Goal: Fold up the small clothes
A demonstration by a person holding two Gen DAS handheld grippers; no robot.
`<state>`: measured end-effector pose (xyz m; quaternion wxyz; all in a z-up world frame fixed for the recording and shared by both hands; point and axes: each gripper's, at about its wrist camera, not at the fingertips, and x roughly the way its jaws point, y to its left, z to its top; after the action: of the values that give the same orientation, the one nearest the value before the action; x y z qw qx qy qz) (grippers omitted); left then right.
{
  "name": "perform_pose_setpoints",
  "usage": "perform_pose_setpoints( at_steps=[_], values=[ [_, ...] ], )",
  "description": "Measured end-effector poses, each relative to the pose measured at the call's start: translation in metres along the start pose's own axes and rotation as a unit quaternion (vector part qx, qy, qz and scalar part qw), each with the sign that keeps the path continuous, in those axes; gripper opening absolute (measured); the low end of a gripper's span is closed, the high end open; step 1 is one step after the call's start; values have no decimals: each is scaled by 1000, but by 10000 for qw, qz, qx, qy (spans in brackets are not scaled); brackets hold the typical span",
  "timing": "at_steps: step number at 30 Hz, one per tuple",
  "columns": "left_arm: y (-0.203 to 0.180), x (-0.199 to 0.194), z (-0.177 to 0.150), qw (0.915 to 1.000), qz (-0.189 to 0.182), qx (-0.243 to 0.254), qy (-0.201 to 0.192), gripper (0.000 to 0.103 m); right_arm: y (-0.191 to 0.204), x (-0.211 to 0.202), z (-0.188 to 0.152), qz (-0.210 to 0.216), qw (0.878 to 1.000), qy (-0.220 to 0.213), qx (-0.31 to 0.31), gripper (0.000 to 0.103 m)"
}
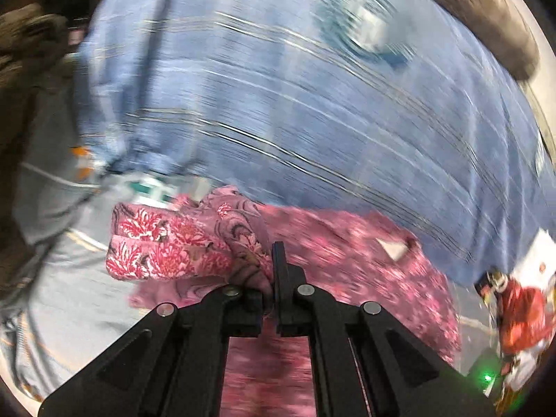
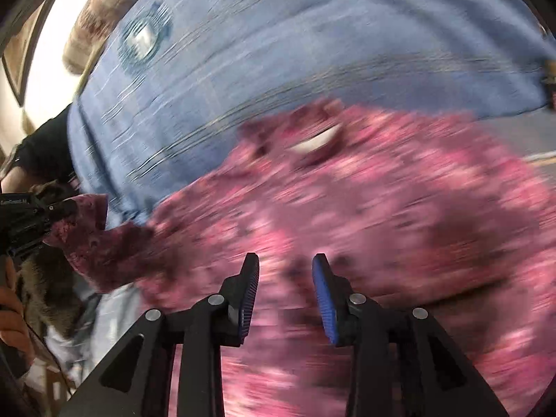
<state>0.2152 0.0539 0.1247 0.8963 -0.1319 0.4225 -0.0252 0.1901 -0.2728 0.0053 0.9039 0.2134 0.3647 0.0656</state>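
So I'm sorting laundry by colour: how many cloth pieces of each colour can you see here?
Pink floral garment: 1, pinched in the shut left gripper
Blue bedsheet underneath: 1
Red-and-white item at the edge, too blurred to identify: 1
Total: 3

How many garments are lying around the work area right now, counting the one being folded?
2 for sure: the pink floral garment, a corner clamped in the left gripper, and a red-and-white garment beyond its far side. More may be hidden by blur.

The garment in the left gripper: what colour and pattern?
Pink garment with a red-and-white floral print, sharpest in the left wrist view.
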Motion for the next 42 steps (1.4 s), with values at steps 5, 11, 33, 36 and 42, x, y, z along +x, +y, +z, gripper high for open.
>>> perform_pose_setpoints(
  at_steps=[5, 11, 33, 36, 42],
  values=[
    [-83, 37, -28, 9978, -113, 511, 403, 2, -54, -32, 0, -182, 9991, -100, 372, 35],
    [-155, 88, -78, 9876, -110, 1118, 1100, 3, -86, -53, -12, -190, 9979, -99, 604, 37],
    [58, 37, -75, 9894, -480, -576, 1243, 70, -44, 43, 38, 137, 9922, 530, 1124, 59],
    [69, 44, -80, 9871, -506, -738, 1331, 70, -32, 48, 41, 442, 9927, 553, 974, 3],
    [78, 56, -81, 9827, -620, -997, 1432, 70, -37, -13, 62, 534, 9962, -165, 666, 3]
  ],
)
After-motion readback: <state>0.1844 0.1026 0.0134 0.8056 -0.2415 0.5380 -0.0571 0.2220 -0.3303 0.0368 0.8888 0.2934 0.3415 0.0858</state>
